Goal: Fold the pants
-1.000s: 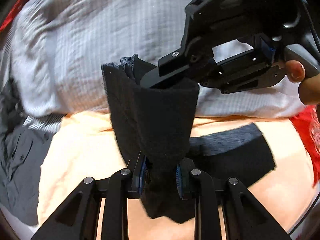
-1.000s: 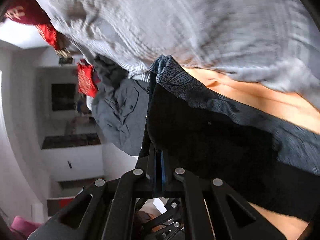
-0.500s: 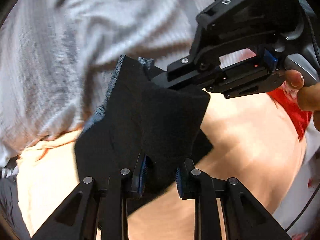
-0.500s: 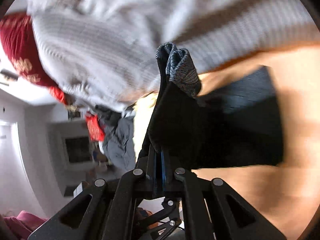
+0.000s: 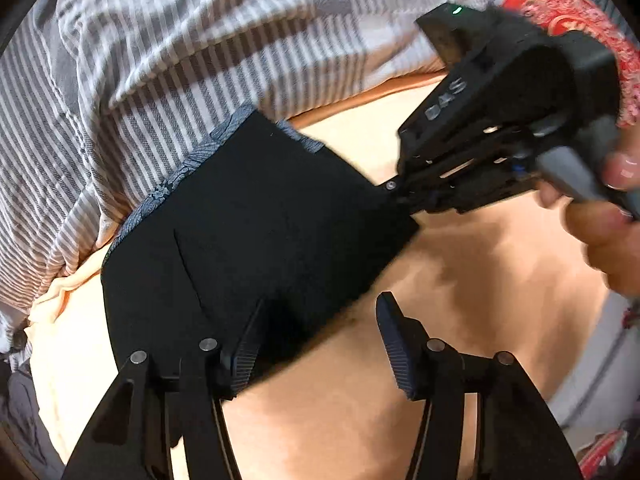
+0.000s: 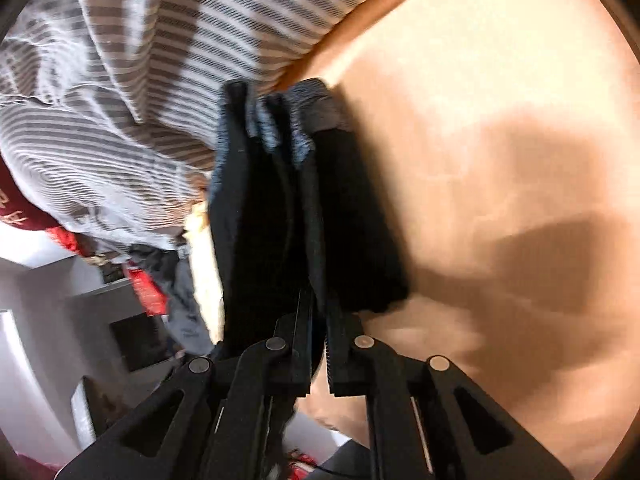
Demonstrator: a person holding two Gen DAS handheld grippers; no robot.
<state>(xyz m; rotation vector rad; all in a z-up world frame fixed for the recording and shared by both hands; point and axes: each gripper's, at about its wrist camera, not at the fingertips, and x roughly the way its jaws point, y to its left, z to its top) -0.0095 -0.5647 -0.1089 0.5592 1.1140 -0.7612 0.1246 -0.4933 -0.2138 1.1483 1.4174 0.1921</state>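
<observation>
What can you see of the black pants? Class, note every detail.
The black pants are matte dark fabric with a blue-grey patterned waistband, folded into a thick stack lying on the peach sheet beside a striped blanket. The right claw pinches one edge; the left claw stands open at another.

The folded black fabric pants (image 6: 280, 216) hide the right gripper's (image 6: 319, 340) jaw tips; motion blurs the red patterned cloth (image 5: 576, 16), cut off at the edge.
</observation>
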